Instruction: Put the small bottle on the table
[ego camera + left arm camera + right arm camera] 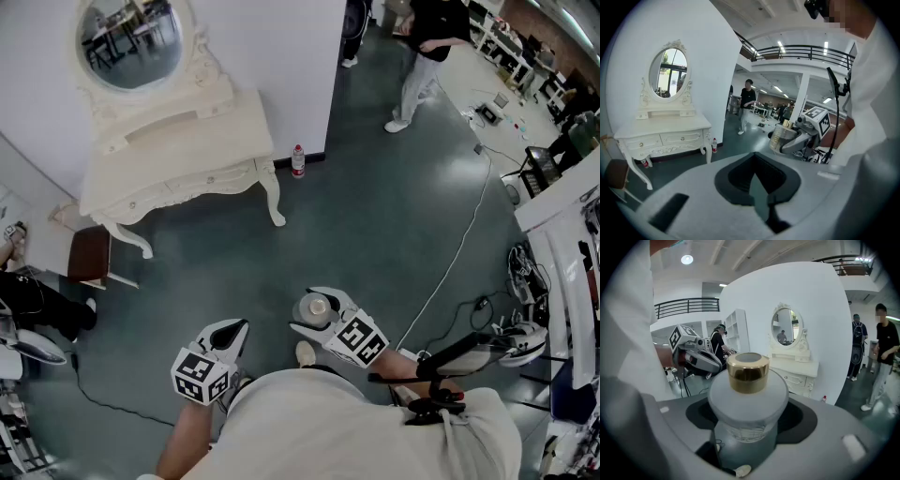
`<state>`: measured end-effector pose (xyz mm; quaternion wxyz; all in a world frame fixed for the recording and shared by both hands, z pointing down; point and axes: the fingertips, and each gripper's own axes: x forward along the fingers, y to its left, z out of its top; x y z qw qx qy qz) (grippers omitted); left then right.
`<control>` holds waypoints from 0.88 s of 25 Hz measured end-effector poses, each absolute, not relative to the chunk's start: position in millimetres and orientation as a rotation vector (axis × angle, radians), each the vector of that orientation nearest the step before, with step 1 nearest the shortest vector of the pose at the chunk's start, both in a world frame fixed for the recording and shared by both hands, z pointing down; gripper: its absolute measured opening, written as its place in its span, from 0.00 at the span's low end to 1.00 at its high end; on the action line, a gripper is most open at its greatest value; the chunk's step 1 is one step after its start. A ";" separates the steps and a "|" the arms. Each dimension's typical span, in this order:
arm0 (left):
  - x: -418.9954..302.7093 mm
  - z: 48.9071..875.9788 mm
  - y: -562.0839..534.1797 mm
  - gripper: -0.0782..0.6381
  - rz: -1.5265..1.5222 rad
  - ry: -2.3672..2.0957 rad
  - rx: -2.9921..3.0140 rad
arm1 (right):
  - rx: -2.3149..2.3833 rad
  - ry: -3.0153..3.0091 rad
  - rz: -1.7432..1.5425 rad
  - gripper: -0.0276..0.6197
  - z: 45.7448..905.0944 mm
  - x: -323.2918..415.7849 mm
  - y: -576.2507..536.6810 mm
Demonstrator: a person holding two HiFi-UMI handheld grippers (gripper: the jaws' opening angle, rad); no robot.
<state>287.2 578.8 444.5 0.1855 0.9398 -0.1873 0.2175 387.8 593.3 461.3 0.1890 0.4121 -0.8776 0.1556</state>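
My right gripper (307, 312) clamps the gold-capped small bottle (747, 394) above the floor (375, 216); my left gripper (234, 330) beside it is closed, empty.

Small bottle (747, 397) base hidden inside right claw (749, 434); floor bottle (298, 160) label too small to read.

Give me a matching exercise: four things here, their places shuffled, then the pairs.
1. frosted small bottle with gold cap
2. white carved dressing table
3. clear plastic bottle with red cap
4. dark brown stool

A. floor, by a table leg
B. against the white wall
C. between the right gripper's jaws
D. floor, at the head view's left edge

Pairs: 1-C, 2-B, 3-A, 4-D.
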 end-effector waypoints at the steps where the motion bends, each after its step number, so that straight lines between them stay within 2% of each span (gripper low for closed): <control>1: 284.8 440.2 582.1 0.11 0.600 -0.525 2.660 | 1.159 -2.470 0.430 0.56 457.7 381.9 595.0; 7: 234.7 410.8 621.8 0.11 0.506 -0.552 2.720 | 1.124 -2.482 0.407 0.56 445.4 318.1 622.6; 15: 51.0 440.0 702.5 0.11 0.503 -0.799 2.597 | 0.997 -2.551 0.450 0.56 451.4 171.2 669.2; 22: -56.2 473.8 729.7 0.11 0.469 -0.880 2.534 | 0.944 -2.553 0.463 0.56 475.1 70.3 680.9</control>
